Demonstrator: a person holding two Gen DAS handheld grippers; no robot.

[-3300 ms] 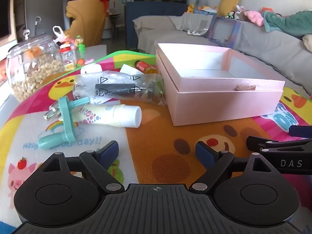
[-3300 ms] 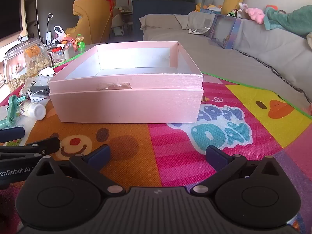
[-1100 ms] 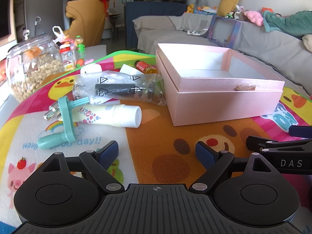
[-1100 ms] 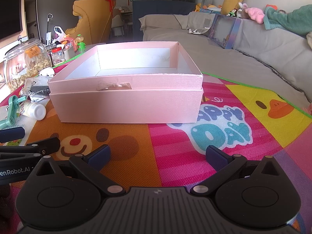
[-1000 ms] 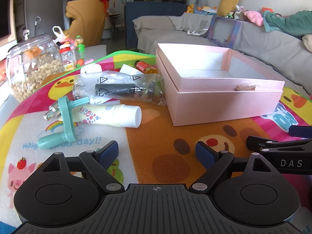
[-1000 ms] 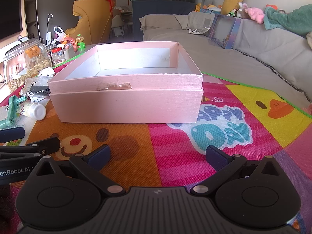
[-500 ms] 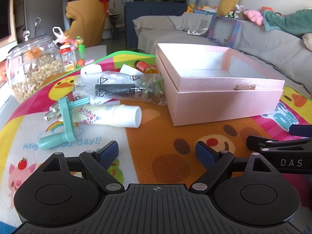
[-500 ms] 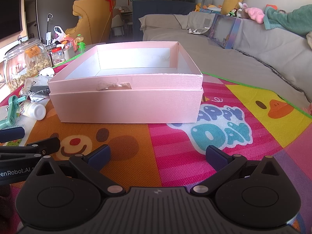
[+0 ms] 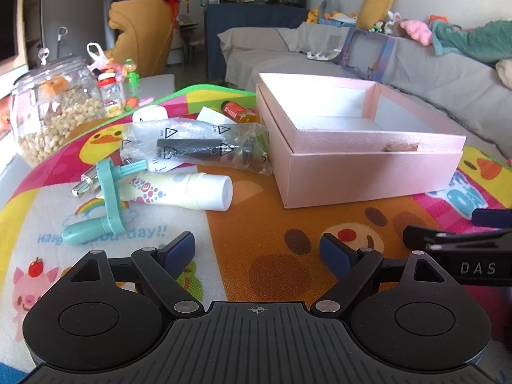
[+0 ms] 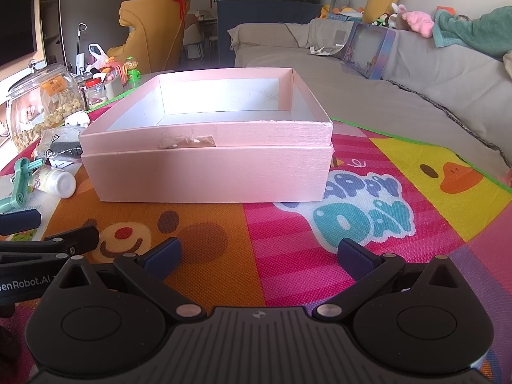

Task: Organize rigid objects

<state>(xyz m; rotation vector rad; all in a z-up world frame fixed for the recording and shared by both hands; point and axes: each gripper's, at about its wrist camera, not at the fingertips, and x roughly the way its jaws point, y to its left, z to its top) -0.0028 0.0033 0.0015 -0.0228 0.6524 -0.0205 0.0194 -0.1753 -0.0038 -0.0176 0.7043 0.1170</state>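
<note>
A bright cartoon play mat (image 9: 256, 224) covers the surface, a grey sofa (image 10: 416, 96) behind it. I hold my left gripper (image 9: 257, 249) and right gripper (image 10: 257, 252) low over the near mat, both level, jaws spread wide, gripping nothing. The pink box (image 10: 208, 172) sits open ahead of my right; left of it lie a white tube (image 9: 188, 188), a teal tool (image 9: 108, 198) and a bagged black cylinder (image 9: 195, 152)

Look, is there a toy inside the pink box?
No, the pink box is open and the right wrist view shows only its bare white bottom, while the small things lie outside on the mat.
</note>
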